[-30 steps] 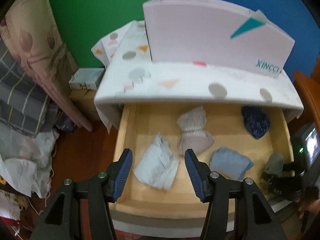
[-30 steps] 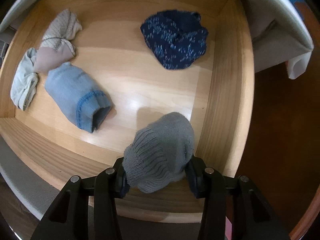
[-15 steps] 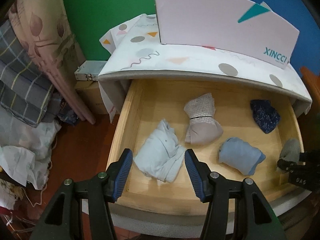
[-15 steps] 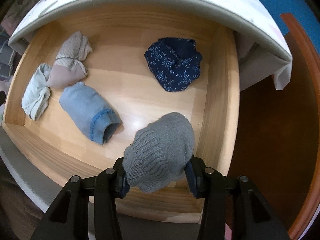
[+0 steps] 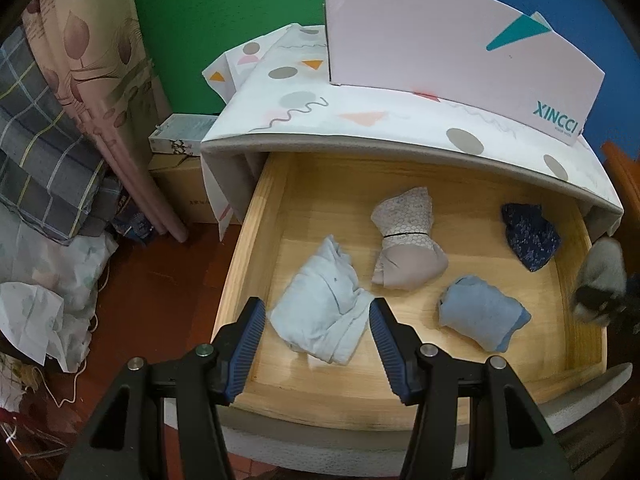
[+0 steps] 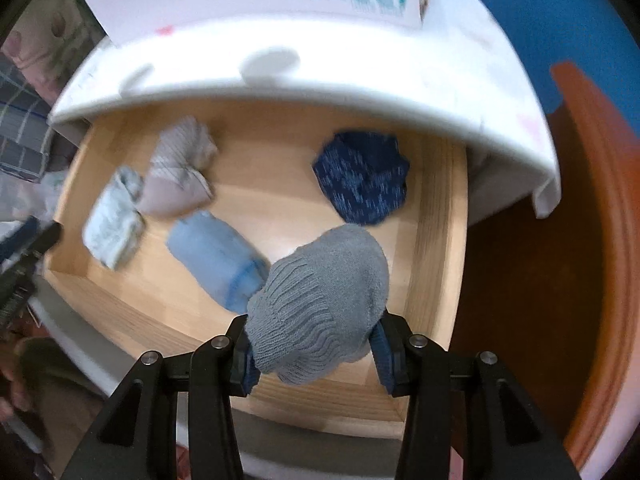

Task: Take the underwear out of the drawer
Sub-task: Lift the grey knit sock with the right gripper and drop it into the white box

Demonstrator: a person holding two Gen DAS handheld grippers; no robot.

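The right gripper [image 6: 314,354] squeezes a soft, light grey knit roll [image 6: 320,304] at its middle, above the wooden drawer [image 6: 438,216]. The left gripper [image 5: 316,332] hangs wide apart over a pale blue bundle [image 5: 320,312] inside it.

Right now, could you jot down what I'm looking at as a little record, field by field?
Place: open wooden drawer under a cloth-covered top
Right gripper: shut on grey knit bundle, held above the drawer's right front part
Left gripper: open, empty, in line with pale blue bundle
Also in drawer: beige patterned bundle, blue bundle, dark navy bundle
On top: white XINCCI box
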